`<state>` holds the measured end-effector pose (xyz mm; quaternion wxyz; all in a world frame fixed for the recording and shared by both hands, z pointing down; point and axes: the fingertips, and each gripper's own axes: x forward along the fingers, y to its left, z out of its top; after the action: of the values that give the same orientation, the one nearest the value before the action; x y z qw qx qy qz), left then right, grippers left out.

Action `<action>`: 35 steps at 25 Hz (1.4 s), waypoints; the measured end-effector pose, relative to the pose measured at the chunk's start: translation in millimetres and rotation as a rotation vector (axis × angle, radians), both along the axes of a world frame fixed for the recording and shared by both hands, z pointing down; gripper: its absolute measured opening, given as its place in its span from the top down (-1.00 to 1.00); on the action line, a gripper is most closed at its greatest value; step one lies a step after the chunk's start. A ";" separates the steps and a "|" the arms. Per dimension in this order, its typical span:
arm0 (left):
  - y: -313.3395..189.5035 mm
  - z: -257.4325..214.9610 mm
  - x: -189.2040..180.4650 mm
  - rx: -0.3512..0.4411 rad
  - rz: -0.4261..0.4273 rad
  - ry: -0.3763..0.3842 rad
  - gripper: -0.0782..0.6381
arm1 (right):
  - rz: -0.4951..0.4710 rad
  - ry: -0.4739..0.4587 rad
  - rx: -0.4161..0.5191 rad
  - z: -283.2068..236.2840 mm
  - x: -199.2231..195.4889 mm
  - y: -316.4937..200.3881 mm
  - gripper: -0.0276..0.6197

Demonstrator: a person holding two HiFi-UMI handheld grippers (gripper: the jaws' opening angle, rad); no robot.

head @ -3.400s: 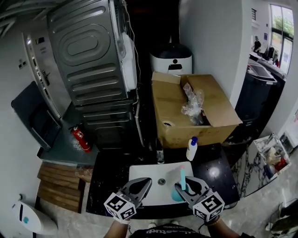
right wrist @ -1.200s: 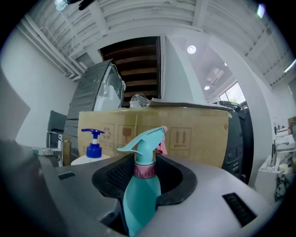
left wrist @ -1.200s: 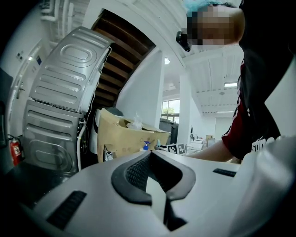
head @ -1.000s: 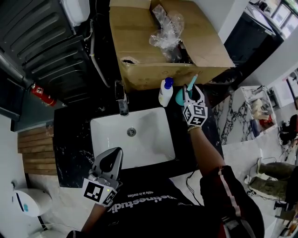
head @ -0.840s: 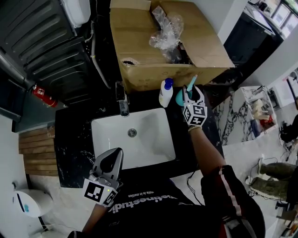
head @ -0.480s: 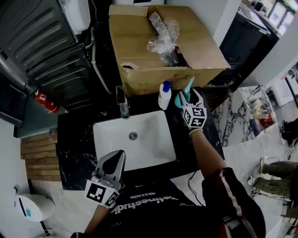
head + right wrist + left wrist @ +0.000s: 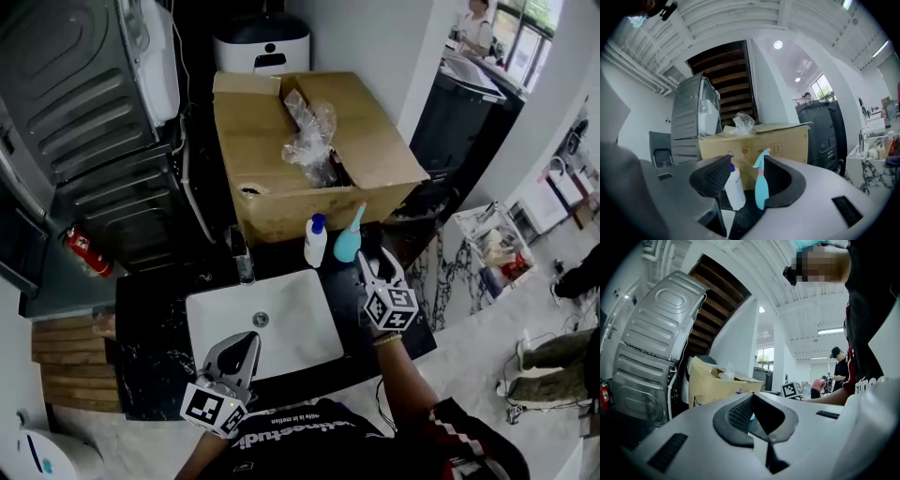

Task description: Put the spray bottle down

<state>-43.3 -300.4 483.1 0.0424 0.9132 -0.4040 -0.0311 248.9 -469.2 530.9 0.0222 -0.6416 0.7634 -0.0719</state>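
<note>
The right claw [image 7: 746, 172] has let go: its jaws are spreading wide, and nothing is pressed between the pads. A second ago, in the head view, it was tight up against the spray bottle [image 7: 761, 190]. It has now drawn back toward the lower right of that frame and stands clear of it. In the right gripper view the teal bottle still shows in the gap between the jaws, but farther off and touching neither pad.

The bottle stands upright on its own on the dark worktop [image 7: 150, 309], just beside a white bottle [image 7: 735, 190] with a blue cap. Both are close in front of the cardboard box [image 7: 281, 178], just above the sink [image 7: 281, 328] in the head view.

The left claw [image 7: 246, 345], low and left of centre in the head view, has its jaws together on nothing.

My reading is that the put-down is done, since the bottle is resting unsupported and looks steady. All that seems left is to bring the right hand away without brushing it.
</note>
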 end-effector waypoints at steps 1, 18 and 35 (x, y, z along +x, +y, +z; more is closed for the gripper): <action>0.4 -2.8 1.8 0.008 0.009 0.002 0.74 | -0.011 -0.011 0.009 -11.5 -7.1 12.3 0.18; -3.4 -44.7 -17.1 0.105 0.026 0.037 0.74 | -0.525 -0.056 0.070 -106.6 -216.3 152.5 0.74; 8.2 -31.2 -32.0 0.081 0.038 0.022 0.74 | -0.615 0.047 0.120 -112.0 -264.8 173.0 0.80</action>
<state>-75.3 -292.2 451.9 0.0105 0.9214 -0.3843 -0.0565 -15.8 -296.2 418.9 0.0194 -0.3797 0.9248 -0.0154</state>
